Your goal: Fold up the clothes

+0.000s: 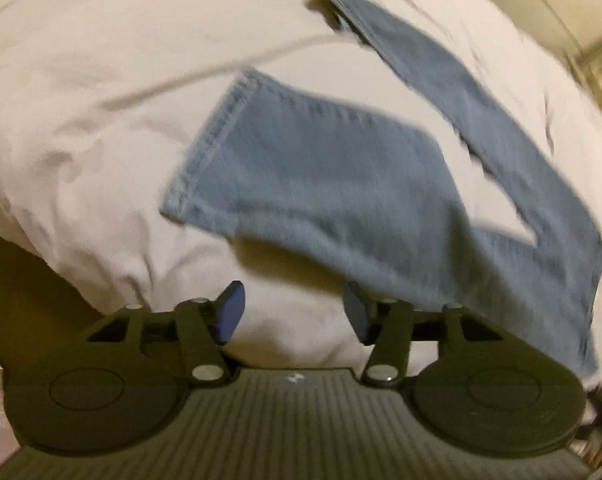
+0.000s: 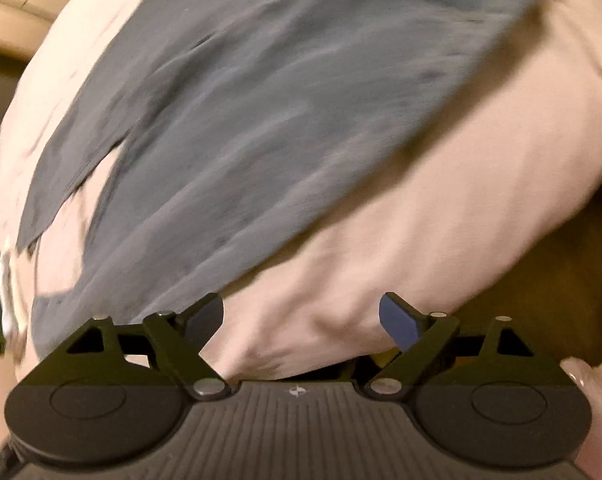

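Meanwhile, both the left gripper (image 1: 295,312) and right gripper (image 2: 301,322) hover spread wide, empty, over blue jeans (image 1: 341,184) lying on a white sheet (image 1: 81,80).

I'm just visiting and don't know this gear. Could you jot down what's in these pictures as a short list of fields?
Setting: white bedsheet, rumpled
Garment: blue jeans spread on the sheet, legs apart in a V
Left gripper: open, empty, near the closer leg
Right gripper: open, empty, above the sheet beside the jeans
Fold state: not yet folded
Image quality: motion-blurred
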### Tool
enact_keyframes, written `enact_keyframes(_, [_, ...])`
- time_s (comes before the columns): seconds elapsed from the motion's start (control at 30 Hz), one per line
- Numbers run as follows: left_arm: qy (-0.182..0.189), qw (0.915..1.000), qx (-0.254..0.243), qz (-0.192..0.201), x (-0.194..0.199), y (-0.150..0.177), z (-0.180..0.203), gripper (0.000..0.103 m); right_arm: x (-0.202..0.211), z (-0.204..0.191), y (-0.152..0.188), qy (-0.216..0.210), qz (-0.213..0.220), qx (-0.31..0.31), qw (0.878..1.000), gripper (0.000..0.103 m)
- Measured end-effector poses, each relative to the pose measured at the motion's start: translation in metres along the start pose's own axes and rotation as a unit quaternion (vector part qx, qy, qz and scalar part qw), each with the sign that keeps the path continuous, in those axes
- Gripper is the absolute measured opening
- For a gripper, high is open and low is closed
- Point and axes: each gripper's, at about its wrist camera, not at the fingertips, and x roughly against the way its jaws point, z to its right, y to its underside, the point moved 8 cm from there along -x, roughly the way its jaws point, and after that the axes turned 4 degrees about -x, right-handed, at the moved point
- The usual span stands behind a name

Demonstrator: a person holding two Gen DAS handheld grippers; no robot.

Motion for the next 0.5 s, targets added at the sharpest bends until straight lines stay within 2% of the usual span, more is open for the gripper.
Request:
enact_keyframes(0.1, [0.004, 0.9992, 0.034, 0.020, -0.004, -0.025, -0.020, 0.056, -0.015, -0.027, 0.011, -0.006, -0.015, 0.022, 1.000, 0.088])
enact_keyframes(0.13, [0.003, 0.9989, 0.038, 0.025, -0.007, -0.036, -0.027, 0.060, -0.020, -0.035, 0.015, -0.005, -0.020, 0.026, 0.999, 0.088])
enact_keyframes(0.2, [0.005, 0.9990, 0.035, 0.026, -0.018, -0.058, -0.037, 0.062, -0.028, -0.048, 0.022, 0.000, -0.024, 0.030, 0.999, 0.088])
enact_keyframes(0.27, [0.010, 0.9995, 0.011, 0.027, -0.033, -0.082, -0.044, 0.060, -0.034, -0.061, 0.030, 0.008, -0.022, 0.029, 0.999, 0.089])
enact_keyframes(0.4, [0.010, 0.9982, -0.056, -0.019, -0.080, -0.110, -0.053, 0.059, -0.049, -0.083, 0.055, 0.029, -0.002, 0.000, 1.000, 0.089])
enact_keyframes(0.47, [0.013, 0.9953, -0.083, -0.049, -0.103, -0.112, -0.057, 0.053, -0.056, -0.094, 0.066, 0.035, 0.008, -0.013, 0.999, 0.089])
enact_keyframes(0.5, [0.026, 0.9936, -0.092, -0.061, -0.110, -0.111, -0.055, 0.047, -0.058, -0.099, 0.071, 0.037, 0.014, -0.019, 0.999, 0.089])
